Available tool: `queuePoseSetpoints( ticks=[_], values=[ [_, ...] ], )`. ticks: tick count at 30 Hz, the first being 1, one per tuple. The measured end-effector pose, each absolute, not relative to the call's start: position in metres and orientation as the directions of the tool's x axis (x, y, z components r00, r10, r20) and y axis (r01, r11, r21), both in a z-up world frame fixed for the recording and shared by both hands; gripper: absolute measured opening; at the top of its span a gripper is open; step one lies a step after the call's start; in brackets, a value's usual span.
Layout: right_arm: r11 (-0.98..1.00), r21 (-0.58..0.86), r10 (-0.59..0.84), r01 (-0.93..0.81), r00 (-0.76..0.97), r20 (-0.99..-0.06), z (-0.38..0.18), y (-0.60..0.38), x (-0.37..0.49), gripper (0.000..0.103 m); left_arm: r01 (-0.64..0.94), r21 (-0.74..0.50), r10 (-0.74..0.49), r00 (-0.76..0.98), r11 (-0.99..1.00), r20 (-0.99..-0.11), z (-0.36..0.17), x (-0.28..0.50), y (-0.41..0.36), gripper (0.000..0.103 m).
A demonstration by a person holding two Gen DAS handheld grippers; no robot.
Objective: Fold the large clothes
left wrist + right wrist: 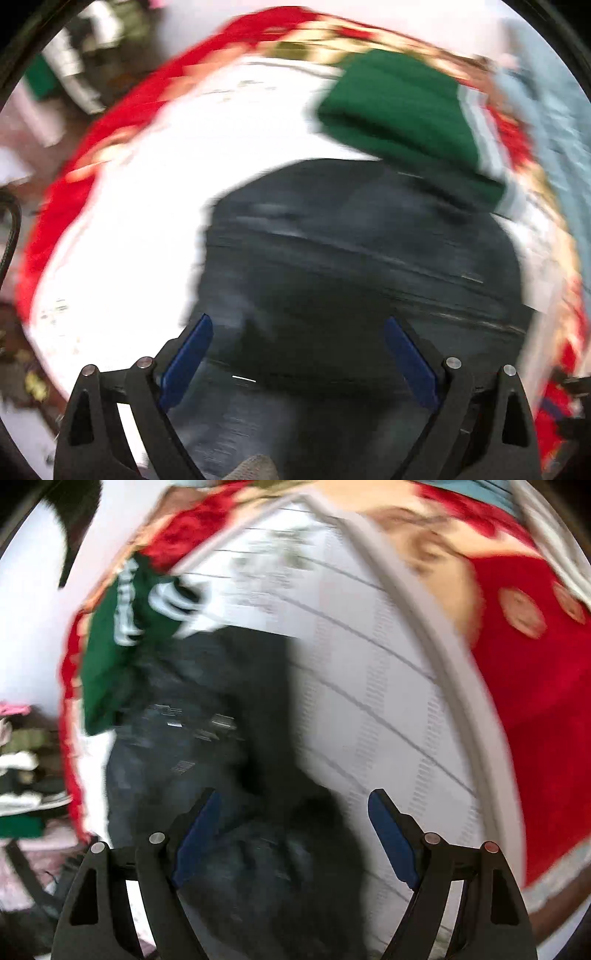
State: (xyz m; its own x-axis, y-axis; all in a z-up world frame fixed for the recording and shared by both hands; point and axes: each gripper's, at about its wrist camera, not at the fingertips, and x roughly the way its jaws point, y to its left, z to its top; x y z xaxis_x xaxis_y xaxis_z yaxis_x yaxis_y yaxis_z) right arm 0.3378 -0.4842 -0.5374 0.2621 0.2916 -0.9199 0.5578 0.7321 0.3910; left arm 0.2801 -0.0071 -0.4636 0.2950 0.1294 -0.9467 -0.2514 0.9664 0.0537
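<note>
A white table (122,229) with faint grid lines sits over a red patterned cloth (535,701). Nearest, my left gripper (297,354) and right gripper (293,830) both hang wide open and empty above the dark garment (351,266) lying on the table. Beyond it lies a green garment (399,107). I judge a fold just laid; next I need a fresh edge to pinch. Blur hides any writing.

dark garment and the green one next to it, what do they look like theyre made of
Dark charcoal garment: looks like heavy woven cloth, maybe denim, matte, with pale seam lines across it; blur leaves this open. Green garment with white stripes: seems a soft knit or fleece, matte, thick rounded fold.
</note>
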Motion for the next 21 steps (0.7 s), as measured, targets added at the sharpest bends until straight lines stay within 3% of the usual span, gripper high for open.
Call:
queuePoseSetpoints(
  ticks=[3,6,7,9,12,15,18,21],
  values=[
    [0.794,0.388,0.299,0.468,0.255,-0.920,-0.543,-0.457,0.380,0.083,-0.328,0.181,0.264,0.231,0.927,-0.937,-0.493,0.291,0.029,0.095],
    [0.855,0.339,0.308,0.393,0.141,-0.941,-0.568,-0.425,0.404,0.081,-0.344,0.243,0.316,0.175,0.907,-0.932,-0.523,0.303,0.042,0.098],
    [0.904,0.257,0.250,0.340,0.065,-0.966,-0.584,-0.413,0.412,0.073,-0.331,0.266,0.329,0.149,0.905,-0.933,-0.537,0.309,0.043,0.103],
    [0.965,0.115,0.121,0.234,-0.012,-0.993,-0.606,-0.398,0.416,0.060,-0.299,0.283,0.335,0.137,0.911,-0.932,-0.552,0.316,0.039,0.103],
    [0.981,0.087,0.085,0.174,0.019,-0.996,-0.613,-0.399,0.407,0.052,-0.265,0.297,0.344,0.149,0.917,-0.927,-0.558,0.322,0.029,0.103],
    [0.986,0.062,0.064,0.155,-0.008,-0.998,-0.607,-0.398,0.408,0.051,-0.259,0.297,0.343,0.151,0.919,-0.927,-0.548,0.316,0.025,0.103],
    [0.956,0.131,0.135,0.262,0.003,-0.991,-0.588,-0.416,0.402,0.056,-0.270,0.277,0.327,0.162,0.922,-0.931,-0.527,0.301,0.023,0.103],
    [0.914,0.178,0.170,0.364,0.054,-0.984,-0.570,-0.444,0.381,0.073,-0.257,0.245,0.294,0.178,0.935,-0.939,-0.511,0.283,0.012,0.103]
  ],
)
